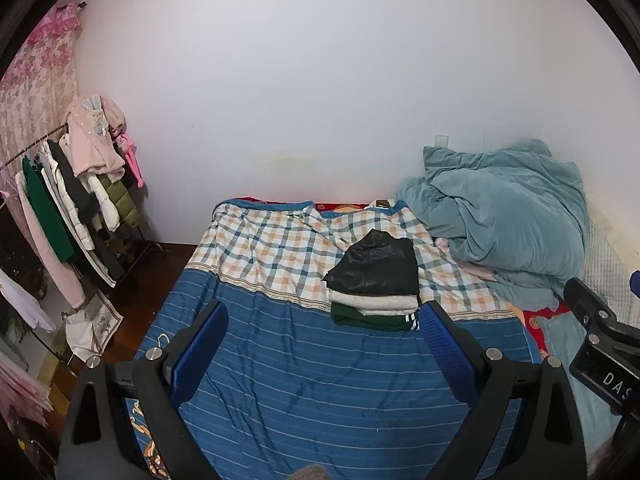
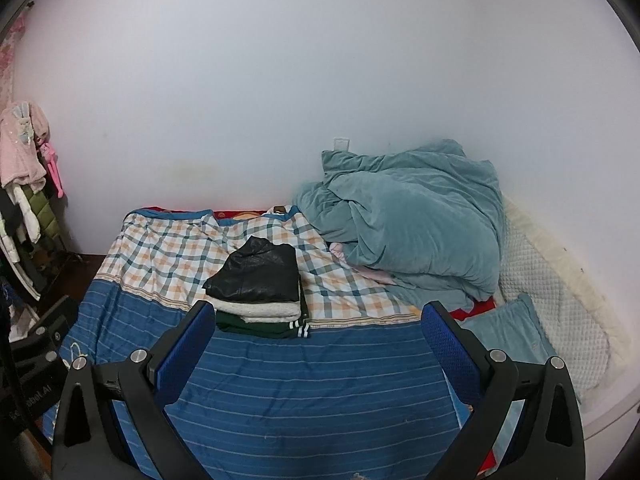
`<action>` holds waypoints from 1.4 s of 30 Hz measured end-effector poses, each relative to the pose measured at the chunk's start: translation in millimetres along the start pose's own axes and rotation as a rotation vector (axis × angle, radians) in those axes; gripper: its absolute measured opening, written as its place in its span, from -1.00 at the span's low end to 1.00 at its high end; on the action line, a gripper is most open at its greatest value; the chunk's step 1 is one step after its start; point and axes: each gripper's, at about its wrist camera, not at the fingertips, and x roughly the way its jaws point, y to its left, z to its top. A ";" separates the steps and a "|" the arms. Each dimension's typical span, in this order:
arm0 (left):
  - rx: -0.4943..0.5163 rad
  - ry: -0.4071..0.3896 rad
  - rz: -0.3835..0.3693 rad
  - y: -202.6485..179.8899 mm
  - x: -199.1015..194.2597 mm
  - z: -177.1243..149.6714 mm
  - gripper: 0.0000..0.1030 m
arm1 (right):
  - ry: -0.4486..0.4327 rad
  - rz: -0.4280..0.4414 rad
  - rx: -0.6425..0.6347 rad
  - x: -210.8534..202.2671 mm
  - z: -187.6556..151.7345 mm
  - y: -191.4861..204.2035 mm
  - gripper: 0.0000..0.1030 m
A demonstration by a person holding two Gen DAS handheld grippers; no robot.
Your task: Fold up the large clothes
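Observation:
A stack of folded clothes lies on the bed: a black shiny garment on top, a cream fleece one under it, a dark green one with white stripes at the bottom. My left gripper is open above the blue striped sheet, just short of the stack, with nothing between its fingers. My right gripper is also open and holds nothing; its left fingertip is near the stack's front edge.
A rumpled teal duvet is piled at the right against the wall, with a teal pillow in front. A checked sheet covers the far half of the bed. A clothes rack with hanging garments stands at the left.

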 end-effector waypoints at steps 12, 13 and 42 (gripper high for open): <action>-0.008 -0.002 0.016 5.2 -6.5 -1.4 0.89 | 0.014 0.046 -0.011 4.5 3.5 5.4 1.00; -0.007 -0.001 0.017 5.3 -6.6 -1.4 0.89 | 0.014 0.049 -0.010 4.6 3.7 5.3 1.00; 0.002 -0.010 0.014 8.6 -11.5 6.1 0.89 | 0.021 0.075 0.005 13.5 -1.5 8.1 1.00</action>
